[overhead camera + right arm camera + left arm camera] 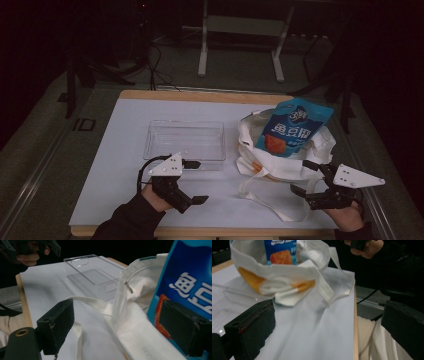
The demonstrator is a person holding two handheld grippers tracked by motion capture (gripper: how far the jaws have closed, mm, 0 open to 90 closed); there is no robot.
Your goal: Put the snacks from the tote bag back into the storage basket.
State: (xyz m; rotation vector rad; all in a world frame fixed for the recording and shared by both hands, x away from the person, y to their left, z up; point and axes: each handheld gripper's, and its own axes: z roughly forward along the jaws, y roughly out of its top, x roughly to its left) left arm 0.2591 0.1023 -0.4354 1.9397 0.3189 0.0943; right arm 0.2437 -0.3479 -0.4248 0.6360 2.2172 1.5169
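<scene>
A white cloth bag (290,150) with orange trim lies at the right of the table, with a blue snack packet (292,125) standing in its mouth. A clear plastic tray (185,142) sits empty at the middle. My left gripper (196,181) is open near the front edge, just in front of the tray, nothing between its jaws. In its own view the bag (287,275) and packet (280,251) lie ahead. My right gripper (305,176) is open at the bag's front right, its jaws astride the bag's edge and strap. The right gripper view shows packet (190,287), bag (140,322) and tray (92,270).
A white sheet (130,125) covers the wooden table top. The bag's loose strap (265,200) trails toward the front edge. Beyond the table stands a white metal frame (240,40) and cables on the floor.
</scene>
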